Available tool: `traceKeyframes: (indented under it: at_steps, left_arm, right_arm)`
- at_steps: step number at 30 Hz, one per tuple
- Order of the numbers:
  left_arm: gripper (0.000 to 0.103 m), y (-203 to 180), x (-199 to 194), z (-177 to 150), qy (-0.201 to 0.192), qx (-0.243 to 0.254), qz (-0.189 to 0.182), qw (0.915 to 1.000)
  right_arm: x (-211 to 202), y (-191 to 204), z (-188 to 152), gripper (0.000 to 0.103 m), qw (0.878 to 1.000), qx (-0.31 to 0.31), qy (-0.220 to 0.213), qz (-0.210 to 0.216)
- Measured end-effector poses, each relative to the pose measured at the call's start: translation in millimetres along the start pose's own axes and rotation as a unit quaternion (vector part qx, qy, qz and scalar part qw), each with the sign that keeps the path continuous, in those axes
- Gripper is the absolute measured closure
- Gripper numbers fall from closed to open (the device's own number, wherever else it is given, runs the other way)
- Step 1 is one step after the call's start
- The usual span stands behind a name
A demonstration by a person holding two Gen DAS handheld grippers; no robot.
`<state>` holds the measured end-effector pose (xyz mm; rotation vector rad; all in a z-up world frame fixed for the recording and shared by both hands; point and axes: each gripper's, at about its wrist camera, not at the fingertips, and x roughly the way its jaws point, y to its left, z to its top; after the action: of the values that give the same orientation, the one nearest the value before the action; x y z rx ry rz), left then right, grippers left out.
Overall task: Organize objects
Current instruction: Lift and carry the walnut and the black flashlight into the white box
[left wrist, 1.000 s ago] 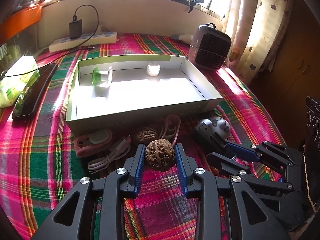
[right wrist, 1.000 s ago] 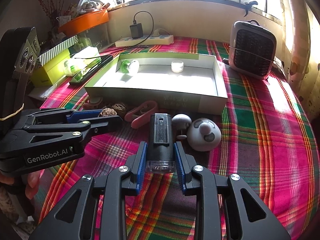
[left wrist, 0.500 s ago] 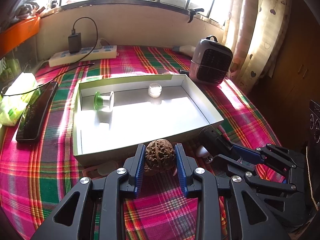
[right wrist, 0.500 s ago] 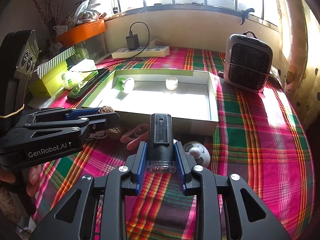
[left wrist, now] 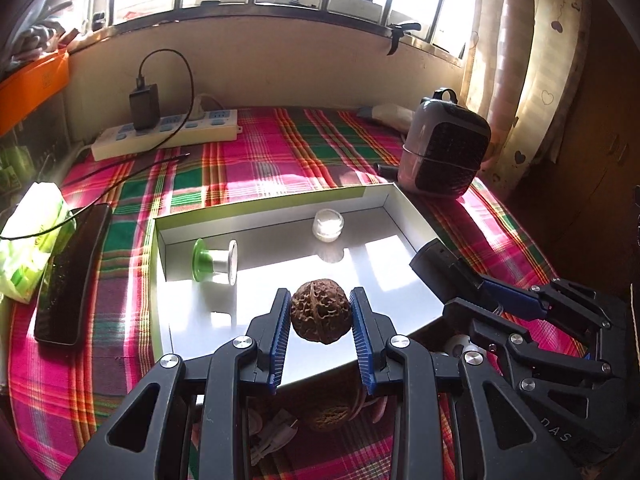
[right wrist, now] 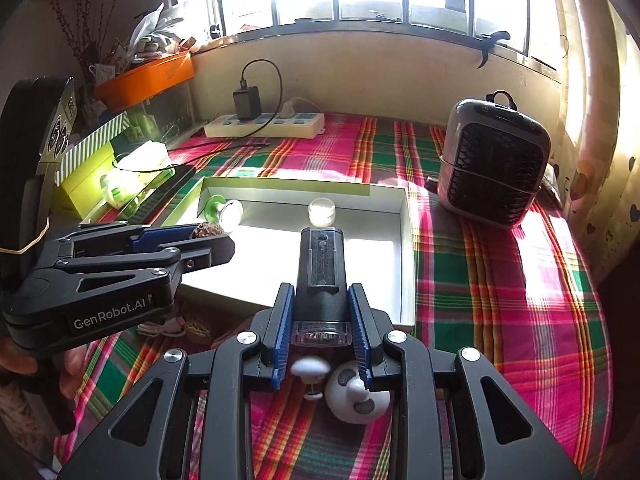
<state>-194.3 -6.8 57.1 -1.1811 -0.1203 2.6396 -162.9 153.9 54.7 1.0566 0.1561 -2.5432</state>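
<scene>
The left gripper [left wrist: 319, 322] clamps a hard, light walnut [left wrist: 319, 311] across its middle; the right gripper [right wrist: 322, 334] squeezes a stiff, smooth bike light [right wrist: 322, 276] at its sides.

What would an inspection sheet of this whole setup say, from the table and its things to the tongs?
Surface: plaid tablecloth.
Job's things: white tray holds a green-based bulb and a small clear jar.
Clutter: second walnut, white round gadget.
Tongs: left tongs shut on a walnut; right tongs shut on a black bike light.
Cables: charger plugged into power strip.
Surroundings: portable fan, window behind.
</scene>
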Motion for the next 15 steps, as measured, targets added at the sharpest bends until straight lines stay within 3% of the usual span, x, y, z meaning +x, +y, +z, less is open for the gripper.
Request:
traceKeyframes:
  at_steps: [15]
  left_arm:
    - [0.075, 10.3, 51.8, 29.3, 0.027, 0.000, 0.017, 0.9995]
  right_arm:
    - [51.8, -21.7, 36.3, 0.074, 0.999, 0.009, 0.030, -0.022]
